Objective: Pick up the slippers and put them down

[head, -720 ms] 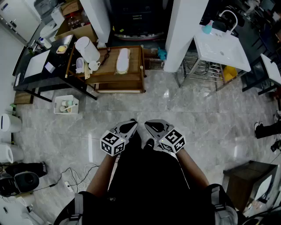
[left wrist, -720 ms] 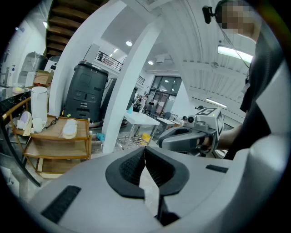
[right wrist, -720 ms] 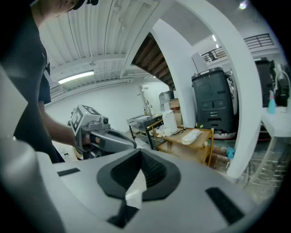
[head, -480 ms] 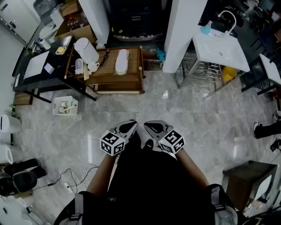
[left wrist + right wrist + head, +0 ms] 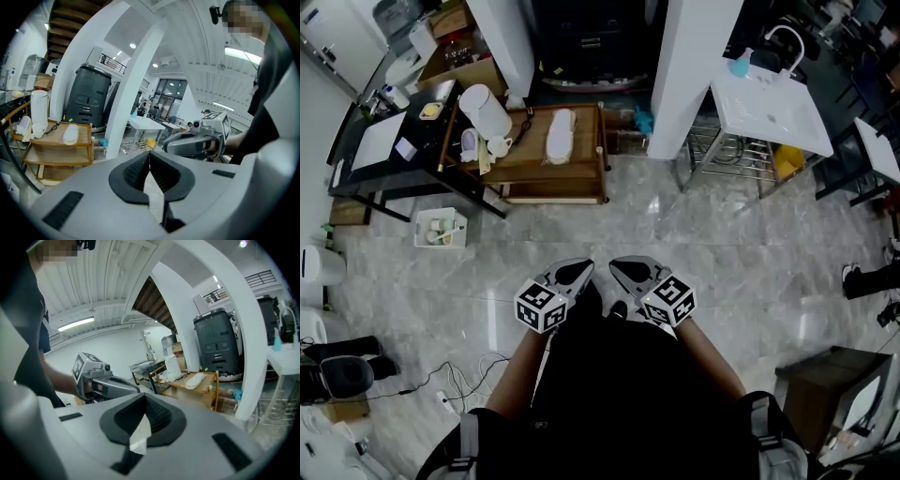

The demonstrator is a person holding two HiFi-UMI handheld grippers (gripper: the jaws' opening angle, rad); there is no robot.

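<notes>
Grey marble-tile floor (image 5: 722, 253). Low wooden trolley (image 5: 581, 155) stands at the far side, well apart from both grippers. Left gripper (image 5: 581, 268) and right gripper (image 5: 617, 266) are held side by side close to the person's body, jaws together on each with nothing between them. Tall white cylindrical jug (image 5: 485, 106) on the trolley's top shelf. Pale flat slipper (image 5: 558, 134) lies on the same shelf, right of the jug, untouched.

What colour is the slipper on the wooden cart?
The slipper is white; head view shows it best.
</notes>
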